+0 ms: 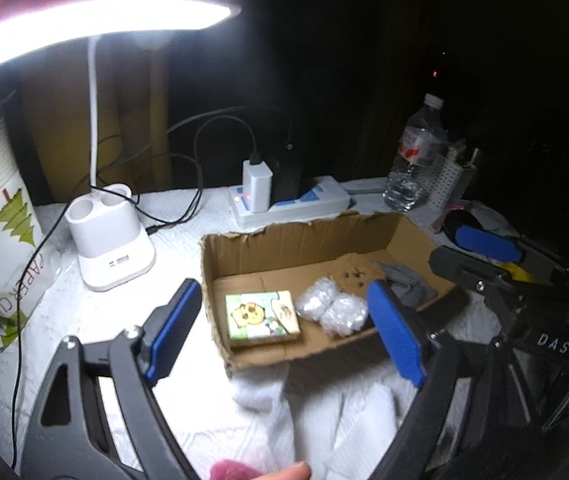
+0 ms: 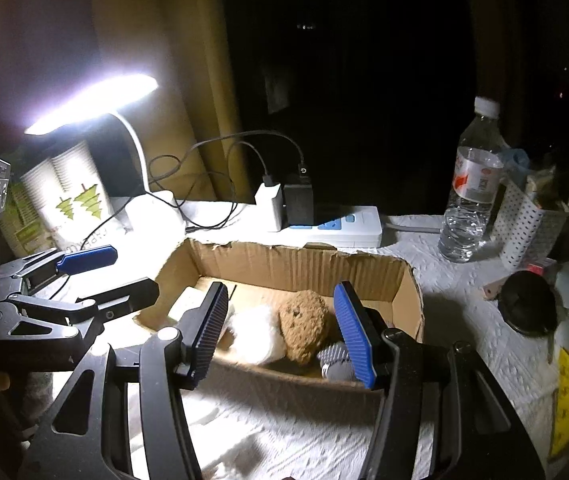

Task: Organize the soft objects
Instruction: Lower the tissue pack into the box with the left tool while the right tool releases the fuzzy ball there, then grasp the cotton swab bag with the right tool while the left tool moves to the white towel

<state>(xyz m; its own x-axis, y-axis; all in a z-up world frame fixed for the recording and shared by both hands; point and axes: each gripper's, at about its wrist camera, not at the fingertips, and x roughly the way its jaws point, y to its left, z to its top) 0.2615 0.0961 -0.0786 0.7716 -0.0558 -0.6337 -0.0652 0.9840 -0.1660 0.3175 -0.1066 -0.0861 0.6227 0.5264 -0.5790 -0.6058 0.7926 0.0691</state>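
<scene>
We hold the left gripper [image 1: 288, 332] with its blue-padded fingers spread wide and nothing between them, hovering just in front of the shallow brown cardboard box [image 1: 284, 240]. Our right gripper [image 2: 284, 336] is likewise wide open and empty, poised over the box's near wall [image 2: 268, 372]. Inside the box we see a small square cartoon-printed tissue pack [image 1: 262, 314], two clear bubble-wrap bundles [image 1: 332, 306] touching each other, and a grey cloth [image 1: 408, 284] at the right end. From the right wrist view a fluffy white soft piece [image 2: 256, 336] lies against a brown fuzzy lump [image 2: 304, 326], with a grey ribbed sock [image 2: 338, 362] beside it. Behind the box stand a white power strip [image 1: 324, 200], a lit white desk lamp [image 1: 110, 240] and a clear plastic water bottle [image 2: 470, 188].
</scene>
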